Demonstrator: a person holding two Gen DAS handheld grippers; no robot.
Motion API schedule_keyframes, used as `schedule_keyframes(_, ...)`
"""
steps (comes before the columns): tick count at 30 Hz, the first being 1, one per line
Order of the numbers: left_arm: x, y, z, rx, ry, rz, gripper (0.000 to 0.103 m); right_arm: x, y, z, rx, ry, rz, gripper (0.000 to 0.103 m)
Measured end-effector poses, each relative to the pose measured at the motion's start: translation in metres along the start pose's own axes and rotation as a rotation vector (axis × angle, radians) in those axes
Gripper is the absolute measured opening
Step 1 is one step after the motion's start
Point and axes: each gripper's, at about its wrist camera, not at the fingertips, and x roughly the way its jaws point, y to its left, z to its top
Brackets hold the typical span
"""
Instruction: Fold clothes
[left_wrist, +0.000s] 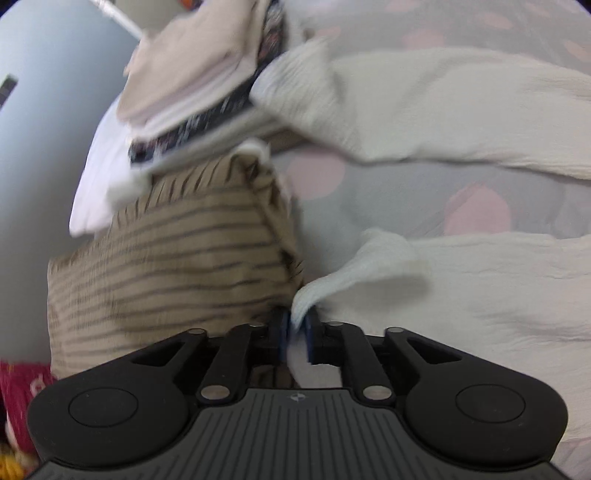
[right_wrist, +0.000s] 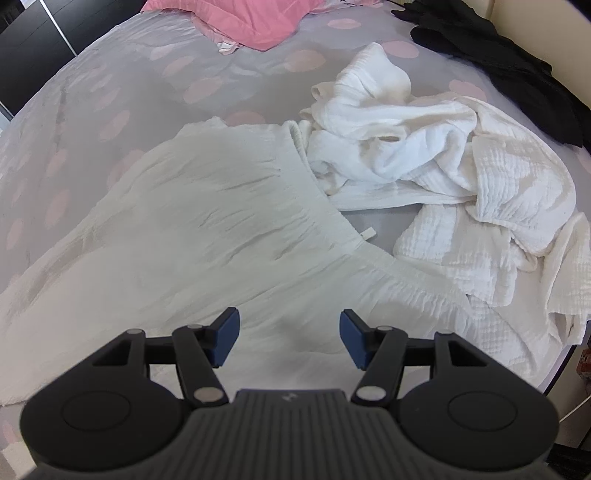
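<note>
A pair of white trousers (right_wrist: 207, 221) lies spread on the grey bed sheet with pink dots (right_wrist: 122, 85). In the left wrist view its two legs (left_wrist: 461, 110) stretch to the right. My left gripper (left_wrist: 296, 328) is shut on the hem of the nearer leg (left_wrist: 354, 273). My right gripper (right_wrist: 289, 338) is open and empty, just above the trousers near the elastic waistband (right_wrist: 373, 258).
A stack of folded clothes (left_wrist: 192, 96) rests on a tan striped cushion (left_wrist: 173, 262) to the left. A crumpled white garment (right_wrist: 443, 158) lies right of the trousers. A pink cloth (right_wrist: 251, 18) and a black garment (right_wrist: 509, 62) lie at the far side.
</note>
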Motion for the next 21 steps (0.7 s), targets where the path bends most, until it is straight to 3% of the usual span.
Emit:
schedule_keyframes(1, -0.007, -0.002, -0.002, 0.014, -0.043, -0.001, 0.030, 0.000, 0.002, -0.002, -0.021, -0.001, 0.004, 0.063)
schedule_keyframes(6, -0.046, -0.007, -0.016, 0.051, -0.210, 0.021, 0.038, -0.004, 0.008, -0.010, -0.104, -0.013, 0.032, 0.063)
schedule_keyframes(9, -0.065, -0.014, -0.027, 0.112, -0.273, -0.017, 0.040, -0.009, 0.007, -0.013, -0.126, -0.035, 0.019, 0.063)
schedule_keyframes(14, -0.076, -0.040, -0.058, 0.308, -0.302, -0.043, 0.040, -0.012, -0.002, -0.018, -0.141, -0.062, -0.043, 0.063)
schedule_keyframes(21, -0.049, -0.077, -0.115, 0.553, -0.252, -0.006, 0.040, -0.014, -0.019, -0.025, -0.109, -0.062, -0.072, 0.063)
